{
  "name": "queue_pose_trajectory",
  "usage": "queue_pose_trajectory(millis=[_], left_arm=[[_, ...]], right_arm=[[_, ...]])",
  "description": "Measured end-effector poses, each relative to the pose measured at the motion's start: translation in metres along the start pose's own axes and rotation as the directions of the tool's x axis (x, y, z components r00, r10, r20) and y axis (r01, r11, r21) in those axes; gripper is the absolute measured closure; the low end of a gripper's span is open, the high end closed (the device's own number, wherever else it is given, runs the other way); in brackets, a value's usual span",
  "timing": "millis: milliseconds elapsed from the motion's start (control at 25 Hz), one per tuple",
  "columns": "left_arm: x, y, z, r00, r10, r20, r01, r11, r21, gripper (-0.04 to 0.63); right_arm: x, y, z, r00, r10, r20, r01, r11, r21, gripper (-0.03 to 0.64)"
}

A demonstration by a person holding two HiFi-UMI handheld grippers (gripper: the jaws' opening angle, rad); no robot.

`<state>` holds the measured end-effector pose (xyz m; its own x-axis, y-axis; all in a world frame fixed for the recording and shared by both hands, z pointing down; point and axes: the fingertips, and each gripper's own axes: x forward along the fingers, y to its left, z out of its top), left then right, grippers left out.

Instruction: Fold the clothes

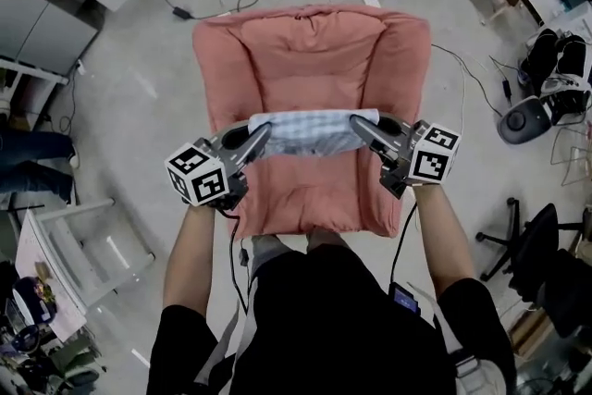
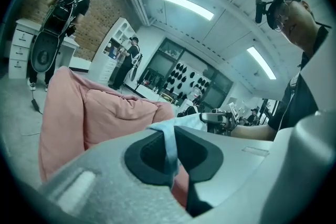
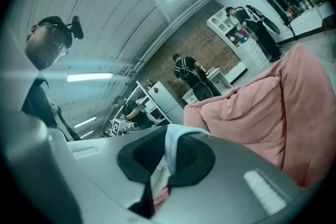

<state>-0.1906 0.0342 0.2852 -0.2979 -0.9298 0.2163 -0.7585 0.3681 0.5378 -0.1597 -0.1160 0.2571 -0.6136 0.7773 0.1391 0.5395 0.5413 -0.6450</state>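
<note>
So the left gripper (image 1: 262, 134) is clamped tight on the 9 o'clock end of the cloth (image 1: 311, 132), with a thin edge pinched right between its pads. From there the cloth runs across to 3 o'clock as a narrow band over the pink cushion (image 1: 310, 51) on the floor. It's pale blue-white, faintly checked, a bit rumpled. The right gripper (image 1: 357, 123) is closed on the 3 o'clock end too.

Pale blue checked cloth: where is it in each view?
Head view: centre, pale blue checked cloth stretched sideways.
Left gripper view: cloth lower centre, between shut jaws.
Right gripper view: cloth lower centre, between shut jaws.
Shared landmark: pink padded cushion, in all three.
</note>
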Motion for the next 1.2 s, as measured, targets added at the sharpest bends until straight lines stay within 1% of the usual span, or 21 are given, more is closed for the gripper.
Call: queue_pose_trajectory(millis=[120,240,400,560,760,880,1000,1080,1200], left_arm=[[0.01,0.008,0.005,0.999,0.037,0.026,-0.037,0.999,-0.006,0.571],[0.015,0.015,0.007,0.997,0.055,0.052,-0.055,0.998,-0.012,0.571],[0.017,0.021,-0.003,0.998,0.058,0.033,-0.058,0.998,-0.002,0.571],[0.012,0.024,-0.029,0.998,0.059,0.009,-0.058,0.998,-0.022,0.571],[-0.002,0.022,-0.086,0.996,0.077,-0.042,-0.079,0.995,-0.062,0.571],[-0.019,0.013,-0.119,0.996,0.072,-0.058,-0.077,0.994,-0.077,0.569],[-0.03,0.0,-0.14,0.997,0.066,-0.051,-0.07,0.995,-0.074,0.569],[-0.039,-0.016,-0.146,0.998,0.056,-0.03,-0.058,0.997,-0.059,0.57],[-0.065,-0.051,-0.147,0.999,0.034,0.01,-0.034,0.999,-0.024,0.57]], right_arm=[[0.007,-0.016,0.009,1.0,0.018,-0.017,-0.019,1.0,-0.011,0.606],[0.013,-0.025,0.013,0.999,0.025,-0.031,-0.026,0.999,-0.024,0.605],[0.017,-0.03,0.003,0.998,0.018,-0.052,-0.02,1.0,-0.023,0.605],[0.015,-0.032,-0.025,0.998,0.013,-0.067,-0.012,1.0,0.014,0.605],[0.007,-0.03,-0.083,0.992,-0.015,-0.122,0.022,0.998,0.057,0.605],[0.001,-0.021,-0.119,0.987,-0.032,-0.156,0.041,0.998,0.049,0.605],[-0.01,-0.007,-0.142,0.985,-0.039,-0.17,0.048,0.998,0.049,0.604],[-0.021,0.012,-0.152,0.986,-0.033,-0.163,0.04,0.998,0.039,0.604],[-0.04,0.055,-0.158,0.991,-0.022,-0.129,0.026,0.999,0.026,0.605]])
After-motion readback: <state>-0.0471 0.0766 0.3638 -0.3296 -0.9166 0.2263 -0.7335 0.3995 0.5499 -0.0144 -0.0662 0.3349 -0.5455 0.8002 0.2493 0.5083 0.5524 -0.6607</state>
